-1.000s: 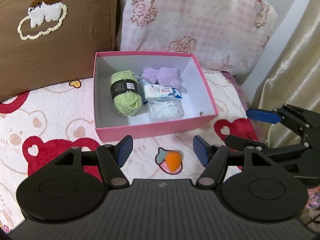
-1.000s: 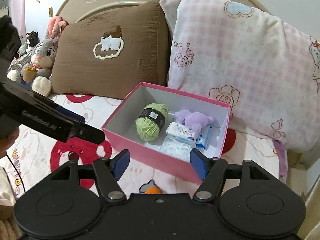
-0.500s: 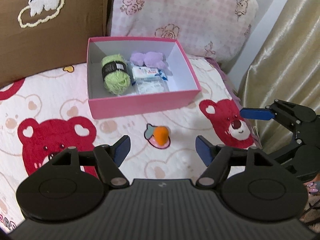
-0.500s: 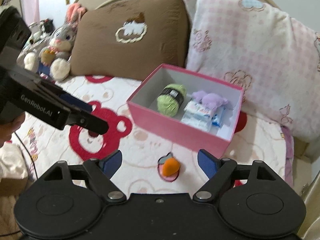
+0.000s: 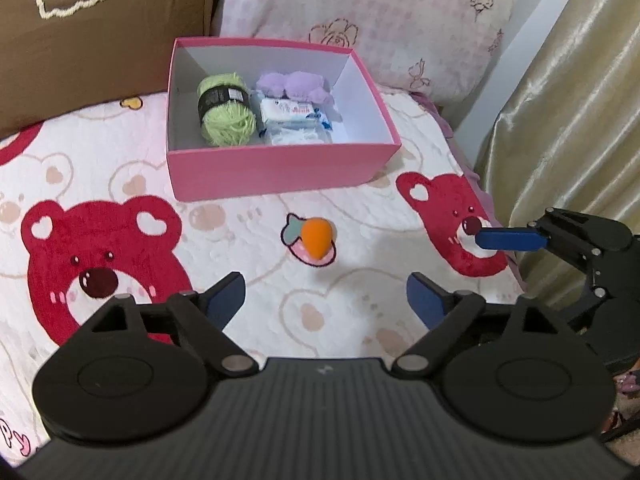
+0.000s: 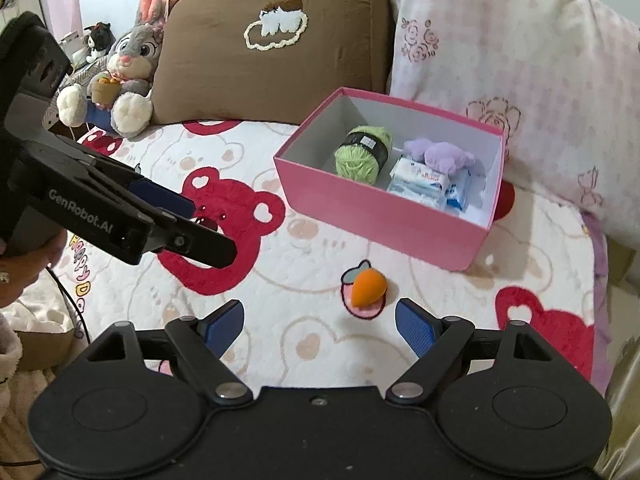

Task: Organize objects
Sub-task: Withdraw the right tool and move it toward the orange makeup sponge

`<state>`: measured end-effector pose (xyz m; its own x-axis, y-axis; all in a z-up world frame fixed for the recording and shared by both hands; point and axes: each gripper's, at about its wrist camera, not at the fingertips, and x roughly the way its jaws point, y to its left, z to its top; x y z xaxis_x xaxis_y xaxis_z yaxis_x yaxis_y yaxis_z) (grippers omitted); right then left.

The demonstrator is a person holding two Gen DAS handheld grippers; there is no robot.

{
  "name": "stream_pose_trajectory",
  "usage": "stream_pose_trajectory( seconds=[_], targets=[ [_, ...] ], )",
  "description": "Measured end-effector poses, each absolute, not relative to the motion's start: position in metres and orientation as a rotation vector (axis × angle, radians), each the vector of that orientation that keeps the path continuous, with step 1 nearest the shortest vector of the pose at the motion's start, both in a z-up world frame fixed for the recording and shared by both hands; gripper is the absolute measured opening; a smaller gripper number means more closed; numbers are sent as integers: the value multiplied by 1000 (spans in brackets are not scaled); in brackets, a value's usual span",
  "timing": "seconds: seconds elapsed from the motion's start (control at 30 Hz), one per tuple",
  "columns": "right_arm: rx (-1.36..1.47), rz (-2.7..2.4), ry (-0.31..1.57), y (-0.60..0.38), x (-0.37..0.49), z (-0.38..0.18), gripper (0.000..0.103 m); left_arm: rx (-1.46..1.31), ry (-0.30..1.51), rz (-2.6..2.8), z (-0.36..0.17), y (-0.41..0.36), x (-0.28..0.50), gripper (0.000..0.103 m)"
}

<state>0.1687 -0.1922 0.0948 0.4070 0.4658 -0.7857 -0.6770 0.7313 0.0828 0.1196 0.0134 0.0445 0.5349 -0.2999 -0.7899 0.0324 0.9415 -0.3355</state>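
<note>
On the bear-print bedspread point(image 5: 248, 240), I take the pink box point(image 5: 280, 172) as my landmark and read the scene from left to right. Far to its left in the right wrist view, a plush rabbit point(image 6: 128, 68) leans on the brown pillow point(image 6: 260, 80), which stands behind the box's left side. My left gripper point(image 5: 324, 294) hangs in front of the box, its blue-padded jaws wide apart after just opening further, with nothing between them. Inside the box, a ball of green yarn point(image 5: 226, 110) lies at the left; just right of it sit a purple plush toy point(image 5: 296, 86) at the back and white-and-blue packets point(image 5: 294, 118) in front of that. The orange carrot-shaped toy point(image 5: 316, 238) lies on the bedspread in front of the box, apart from it, beyond the fingertips of both grippers and touched by neither. My right gripper point(image 6: 318, 322) also stands spread and empty, its jaws having opened within the last second. A pink checked pillow point(image 5: 360, 12) rests behind the box's right side, and a gold curtain point(image 5: 568, 112) hangs farther right.
</note>
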Motion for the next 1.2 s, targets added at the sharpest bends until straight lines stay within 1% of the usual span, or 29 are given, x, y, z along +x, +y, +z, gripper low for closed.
stream_pose_trajectory(
  seconds=[0.07, 0.23, 0.63, 0.77, 1.0, 1.07, 1.1, 1.13, 1.2],
  targets=[
    [-255, 734, 899, -193, 168, 92, 86, -299, 991, -202, 41, 13, 119, 95],
    [-276, 713, 913, -189, 166, 83, 86, -327, 995, -191, 31, 14, 121, 102],
    [-282, 743, 898, -177, 158, 60, 86, -371, 1013, -182, -4, 21, 130, 102],
    [-216, 725, 918, -179, 163, 49, 86, -349, 1011, -172, -13, 19, 134, 102],
    [-299, 673, 903, -178, 175, 24, 87, -290, 957, -133, -35, 19, 142, 102],
    [-275, 673, 871, -181, 178, 19, 89, -252, 939, -129, -42, 19, 145, 102],
    [-250, 683, 865, -182, 181, 17, 94, -246, 924, -133, -45, 19, 146, 102],
    [-225, 694, 871, -184, 184, 13, 95, -252, 905, -139, -47, 19, 147, 102],
    [-212, 683, 884, -182, 190, 5, 95, -277, 886, -148, -54, 19, 150, 102]
  ],
)
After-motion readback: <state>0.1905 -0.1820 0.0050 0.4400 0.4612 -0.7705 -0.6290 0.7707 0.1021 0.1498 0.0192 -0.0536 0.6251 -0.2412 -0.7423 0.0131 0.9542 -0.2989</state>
